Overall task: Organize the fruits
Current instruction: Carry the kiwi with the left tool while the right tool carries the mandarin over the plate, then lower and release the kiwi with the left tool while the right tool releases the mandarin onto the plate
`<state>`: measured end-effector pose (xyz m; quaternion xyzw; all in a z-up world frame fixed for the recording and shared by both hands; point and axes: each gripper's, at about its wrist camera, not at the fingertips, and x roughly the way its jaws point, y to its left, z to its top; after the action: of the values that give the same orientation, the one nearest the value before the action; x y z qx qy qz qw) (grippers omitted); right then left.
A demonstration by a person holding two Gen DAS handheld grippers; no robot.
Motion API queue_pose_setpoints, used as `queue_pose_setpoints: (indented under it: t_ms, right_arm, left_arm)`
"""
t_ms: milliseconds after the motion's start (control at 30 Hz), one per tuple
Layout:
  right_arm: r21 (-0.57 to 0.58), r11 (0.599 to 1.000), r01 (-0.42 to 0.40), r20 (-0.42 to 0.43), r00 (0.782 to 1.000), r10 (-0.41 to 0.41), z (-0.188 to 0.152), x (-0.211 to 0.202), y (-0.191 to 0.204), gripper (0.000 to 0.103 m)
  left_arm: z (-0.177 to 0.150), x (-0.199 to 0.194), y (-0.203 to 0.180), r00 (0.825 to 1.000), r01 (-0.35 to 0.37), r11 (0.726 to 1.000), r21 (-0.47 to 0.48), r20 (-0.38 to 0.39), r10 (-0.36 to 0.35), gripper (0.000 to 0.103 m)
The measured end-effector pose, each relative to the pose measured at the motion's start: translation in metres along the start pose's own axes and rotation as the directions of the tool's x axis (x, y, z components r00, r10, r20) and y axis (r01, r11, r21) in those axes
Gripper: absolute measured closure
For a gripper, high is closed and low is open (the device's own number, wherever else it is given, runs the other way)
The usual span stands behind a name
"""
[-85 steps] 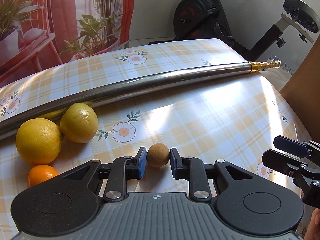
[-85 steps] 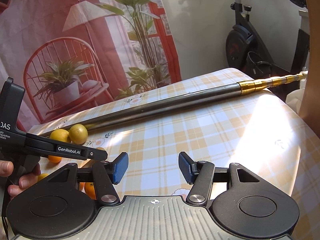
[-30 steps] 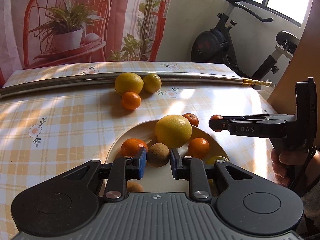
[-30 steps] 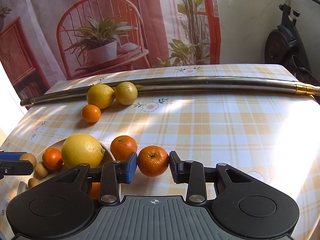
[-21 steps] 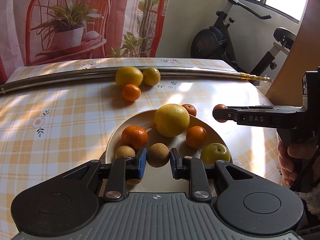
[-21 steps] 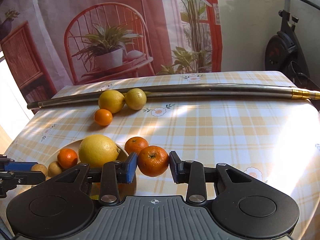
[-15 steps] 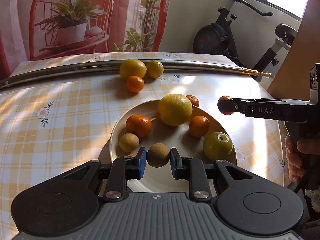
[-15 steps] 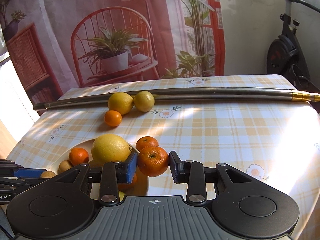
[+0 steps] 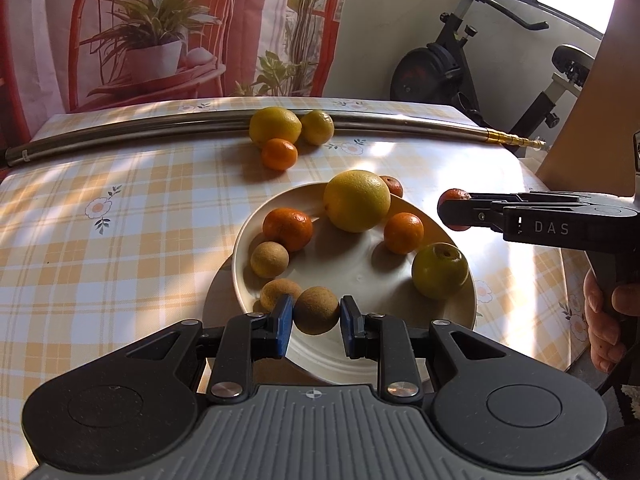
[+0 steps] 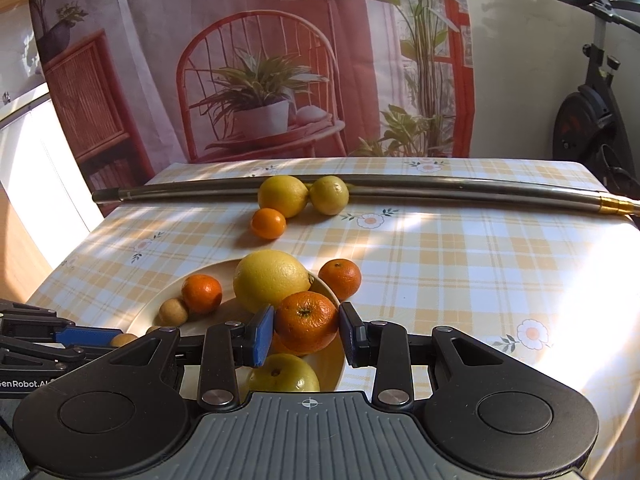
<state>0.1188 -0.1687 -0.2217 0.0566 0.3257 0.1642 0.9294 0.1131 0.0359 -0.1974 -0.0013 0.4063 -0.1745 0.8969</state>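
My left gripper (image 9: 316,320) is shut on a small brown round fruit (image 9: 316,310), held over the near rim of the cream plate (image 9: 356,280). On the plate lie a big yellow citrus (image 9: 357,201), mandarins (image 9: 287,229), a green fruit (image 9: 439,271) and two more brown fruits (image 9: 269,259). My right gripper (image 10: 306,332) is shut on an orange mandarin (image 10: 306,321), raised over the plate's (image 10: 160,304) right side. In the left wrist view the right gripper (image 9: 452,210) reaches in from the right at the plate's right edge. Another mandarin (image 10: 340,279) sits just off the plate.
Two yellow citrus (image 9: 275,126) and a small orange (image 9: 279,154) lie loose against a long steel pole (image 9: 120,130) across the far side of the checked tablecloth (image 9: 100,240). An exercise bike (image 9: 448,64) stands behind the table. A hand (image 9: 604,320) grips the right tool.
Both grippers have risen and drawn back toward me while staying shut on their fruit. Earlier the left gripper took the brown fruit near the pole and carried it to the plate.
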Motion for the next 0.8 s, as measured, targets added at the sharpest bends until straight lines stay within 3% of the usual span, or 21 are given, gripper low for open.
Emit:
queue_pose_setpoints:
  t_ms: [333, 433, 567, 700, 800]
  right_arm:
    - [-0.024, 1.000, -0.020, -0.005, 1.000, 0.020, 0.002, 0.000, 0.008, 0.071]
    - [-0.018, 1.000, -0.012, 0.003, 1.000, 0.012, 0.004, -0.003, 0.005, 0.071]
    - [0.003, 1.000, 0.007, 0.016, 1.000, -0.007, 0.006, -0.008, -0.003, 0.071]
    - [0.017, 1.000, 0.021, 0.025, 0.999, -0.022, 0.005, -0.011, -0.010, 0.071]
    - [0.017, 0.999, 0.028, 0.026, 0.999, -0.028, 0.005, -0.012, -0.013, 0.071]
  left_arm:
    - [-0.001, 0.011, -0.007, 0.998, 0.058, 0.998, 0.019, -0.028, -0.058, 0.076]
    - [-0.001, 0.019, -0.014, 0.991, 0.126, 0.991, 0.043, -0.047, -0.123, 0.076]
    - [0.000, 0.032, -0.030, 0.984, 0.167, 0.980, 0.105, -0.077, -0.160, 0.076]
    - [0.001, 0.045, -0.040, 0.967, 0.239, 0.966, 0.094, -0.117, -0.228, 0.076]
    - [0.002, 0.052, -0.048, 0.963, 0.249, 0.963, 0.103, -0.130, -0.235, 0.076]
